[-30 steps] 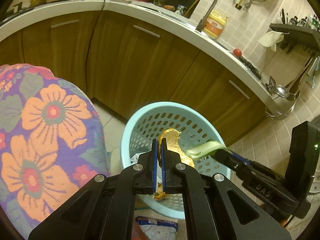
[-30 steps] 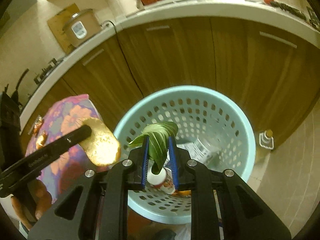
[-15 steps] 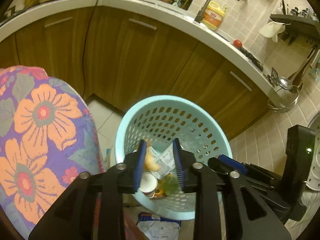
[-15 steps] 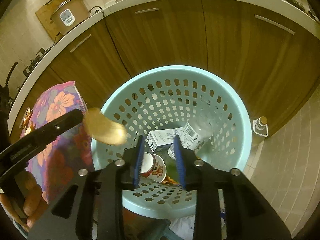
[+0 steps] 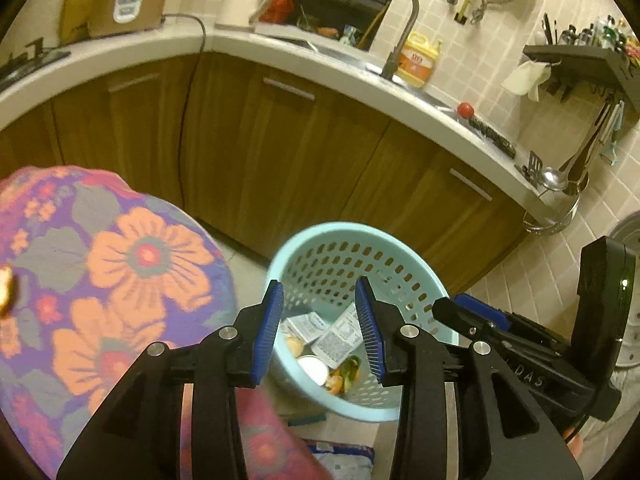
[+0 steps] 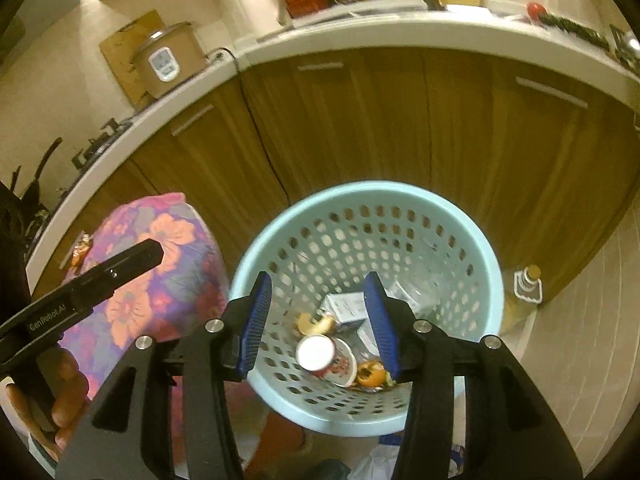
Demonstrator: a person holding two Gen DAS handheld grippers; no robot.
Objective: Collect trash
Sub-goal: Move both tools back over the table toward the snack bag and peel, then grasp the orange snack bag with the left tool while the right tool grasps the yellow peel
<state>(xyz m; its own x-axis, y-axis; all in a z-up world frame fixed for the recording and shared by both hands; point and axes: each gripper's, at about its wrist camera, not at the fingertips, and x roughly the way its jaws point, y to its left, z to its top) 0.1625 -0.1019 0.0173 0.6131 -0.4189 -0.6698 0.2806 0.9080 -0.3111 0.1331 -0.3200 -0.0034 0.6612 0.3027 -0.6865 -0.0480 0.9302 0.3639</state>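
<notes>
A light blue perforated basket stands on the floor by the wooden cabinets. Inside lie a paper cup, white cartons, a bread piece, orange peel and a green leaf. My left gripper is open and empty above the basket's near rim. My right gripper is open and empty over the basket's mouth; it also shows at the right of the left wrist view.
A table with a floral cloth stands left of the basket, with small trash bits at its far edge. A bottle stands on the floor right of the basket. A plastic bag lies in front.
Both grippers opened. The bread piece from the left and the green leaf from the right dropped into the basket. Both grippers have pulled back and up from it.
</notes>
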